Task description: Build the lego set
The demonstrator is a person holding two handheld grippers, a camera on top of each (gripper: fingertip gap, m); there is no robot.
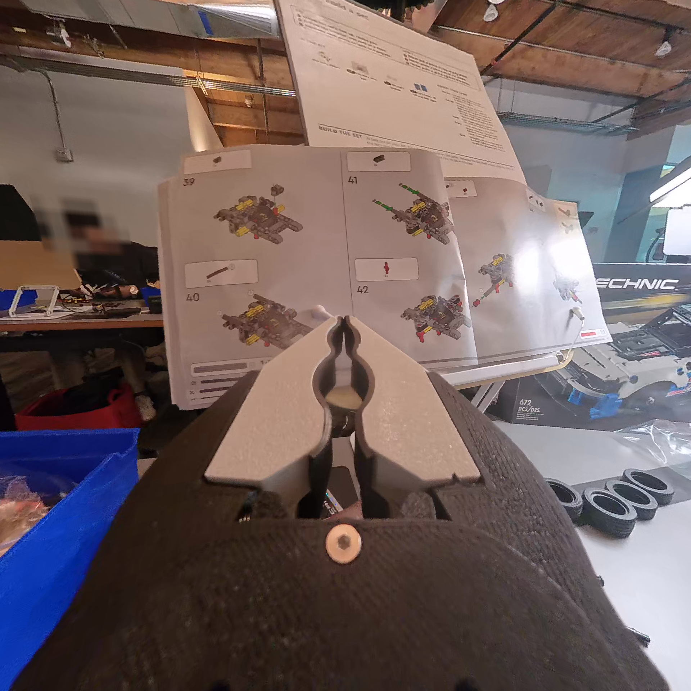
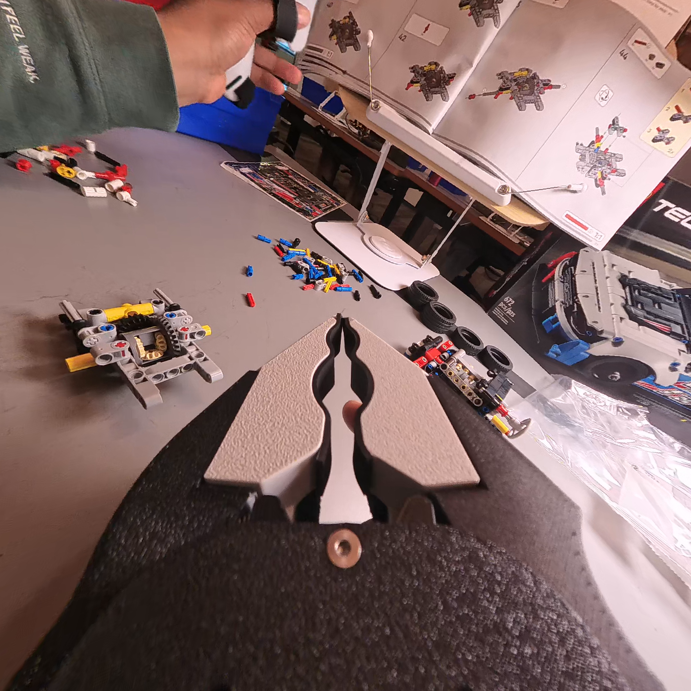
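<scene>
My left gripper (image 1: 343,318) is shut with nothing between its tips, raised in front of the open instruction booklet (image 1: 310,254) on its stand. My right gripper (image 2: 342,319) is shut with nothing between its tips, just above the grey table (image 2: 187,243). A grey, yellow and black gear assembly (image 2: 138,340) lies to its left. A second assembly (image 2: 463,370) with red and black parts lies to its right. A pile of small coloured pins (image 2: 318,265) lies ahead. A hand (image 2: 224,48) holds the left gripper at the top of the right wrist view.
Several black tyres (image 2: 441,314) line up by the set's box (image 2: 617,318). The white stand base (image 2: 377,250), a sticker sheet (image 2: 284,187), loose parts (image 2: 74,168) and a clear plastic bag (image 2: 617,448) lie around. A blue bin (image 1: 56,504) stands at the left. Across from one pair of fingers to the other is roughly 40 cm.
</scene>
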